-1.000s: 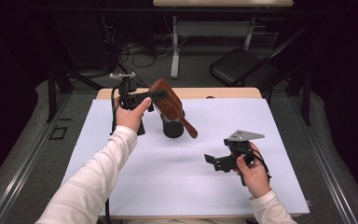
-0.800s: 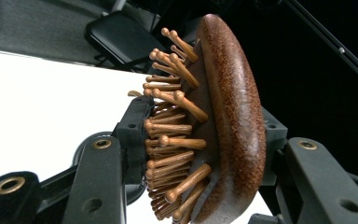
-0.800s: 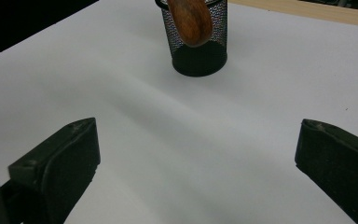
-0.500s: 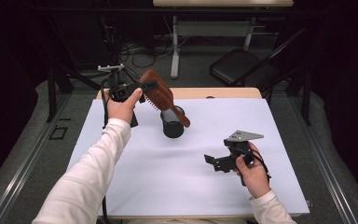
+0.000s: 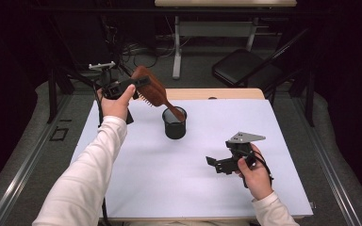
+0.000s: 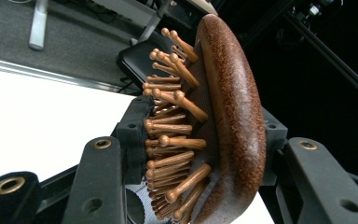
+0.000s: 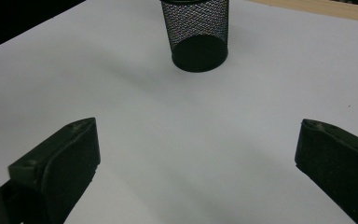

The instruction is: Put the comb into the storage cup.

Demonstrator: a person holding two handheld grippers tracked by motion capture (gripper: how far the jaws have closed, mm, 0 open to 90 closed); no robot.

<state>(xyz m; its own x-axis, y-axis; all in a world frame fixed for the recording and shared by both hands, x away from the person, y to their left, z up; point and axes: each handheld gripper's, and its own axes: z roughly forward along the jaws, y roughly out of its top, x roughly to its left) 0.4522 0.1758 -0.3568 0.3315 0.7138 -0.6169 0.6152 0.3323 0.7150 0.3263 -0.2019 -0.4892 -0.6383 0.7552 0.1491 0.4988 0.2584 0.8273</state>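
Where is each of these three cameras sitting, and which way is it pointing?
High view: above the person's side, looking forward and down on the white table; both sleeved forearms, left gripper and right gripper show.
Left gripper view: rides that gripper, looking along its black jaws clamped on the wooden hairbrush.
Right gripper view: low over the table, facing the black mesh cup between its open jaws.
Shared: high and right gripper views both show the cup; high and left both show the brush.
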